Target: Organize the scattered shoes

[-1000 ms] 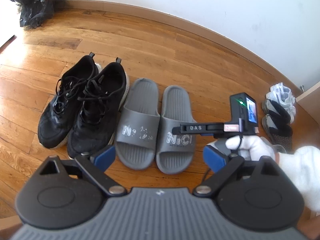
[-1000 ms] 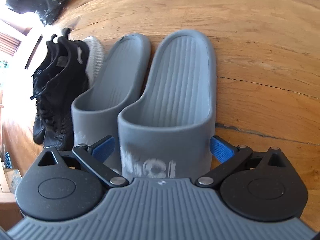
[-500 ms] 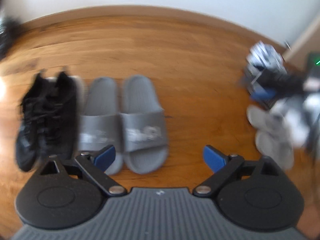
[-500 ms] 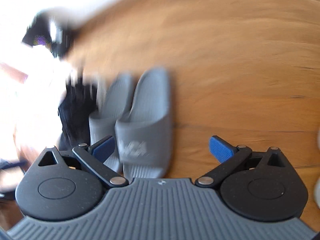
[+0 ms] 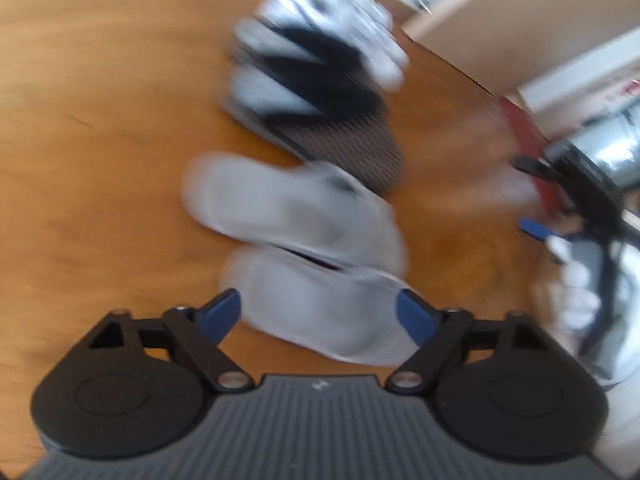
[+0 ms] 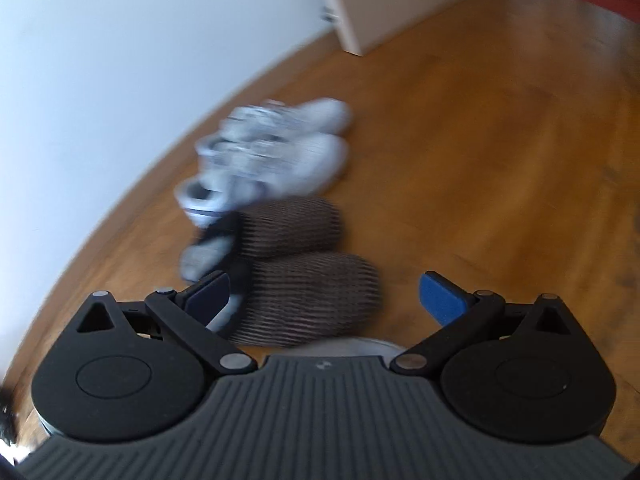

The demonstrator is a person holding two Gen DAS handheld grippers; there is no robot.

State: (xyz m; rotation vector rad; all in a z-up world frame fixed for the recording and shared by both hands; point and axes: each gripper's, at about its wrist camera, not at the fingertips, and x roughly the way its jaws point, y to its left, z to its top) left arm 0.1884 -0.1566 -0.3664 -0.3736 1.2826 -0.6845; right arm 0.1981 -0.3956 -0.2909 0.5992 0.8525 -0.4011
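Everything is motion-blurred. In the left wrist view two pale grey slippers lie on the wood floor, one [image 5: 288, 204] farther and one [image 5: 320, 312] nearest. My left gripper [image 5: 318, 314] is closing, with the nearest slipper between its blue pads; no firm press shows. Beyond them are a dark mesh slipper pair [image 5: 340, 128] and white sneakers [image 5: 332, 12]. In the right wrist view my right gripper [image 6: 324, 300] stands open above the nearer mesh slipper [image 6: 312, 296], holding nothing. The second mesh slipper [image 6: 288, 228] and the white sneakers [image 6: 280, 148] lie behind it.
A white wall [image 6: 120, 60] runs behind the shoes, and a beige cabinet corner [image 6: 380, 0] stands at the back right. A red mat [image 5: 528, 136] and a white-gloved hand [image 5: 576, 292] show at the right edge. Bare wood floor [image 6: 500, 160] lies to the right of the shoes.
Both views have swung away from the black sneakers and grey slides to the pale slippers, mesh slippers and white sneakers. The left jaws stand narrower than before.
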